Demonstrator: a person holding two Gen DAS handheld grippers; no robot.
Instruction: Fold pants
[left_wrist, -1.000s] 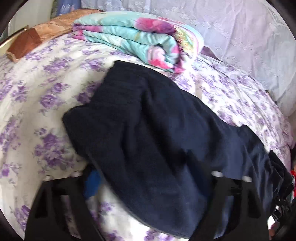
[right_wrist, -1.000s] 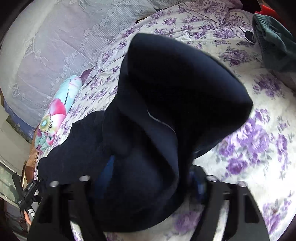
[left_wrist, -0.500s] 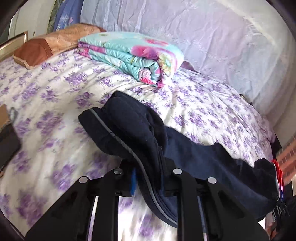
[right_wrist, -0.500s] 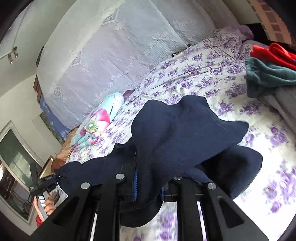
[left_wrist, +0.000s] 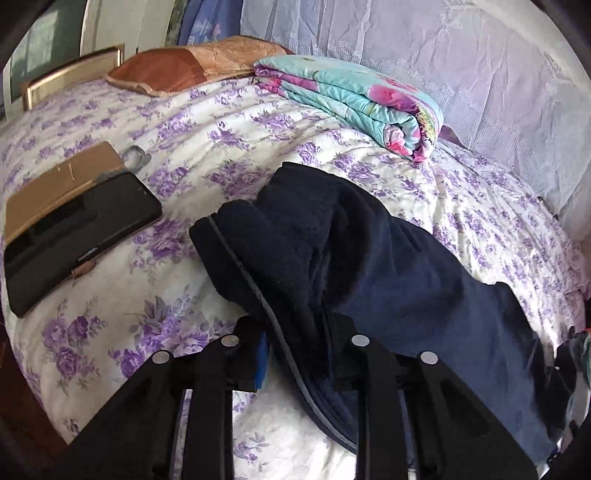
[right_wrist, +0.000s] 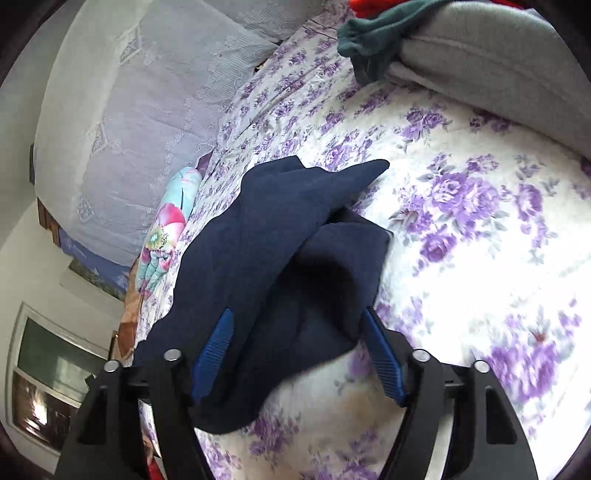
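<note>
Right gripper (right_wrist: 299, 350) jaws newly apart, pants (right_wrist: 266, 251) released

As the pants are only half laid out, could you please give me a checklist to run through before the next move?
1. Left tool clamps the pants: ok.
2. Right tool open, letting go of the cloth: ok.
3. Pants flat on the bed: not ok, bunched.
4. Legs aligned: cannot tell.
5. Phone away from the pants: ok.
6. Quilt apart from the pants: ok.

Place: I'm in a home bedroom.
Signs: my floral bedspread (left_wrist: 229, 140), pillow (left_wrist: 192, 66), folded quilt (left_wrist: 354, 99).
</note>
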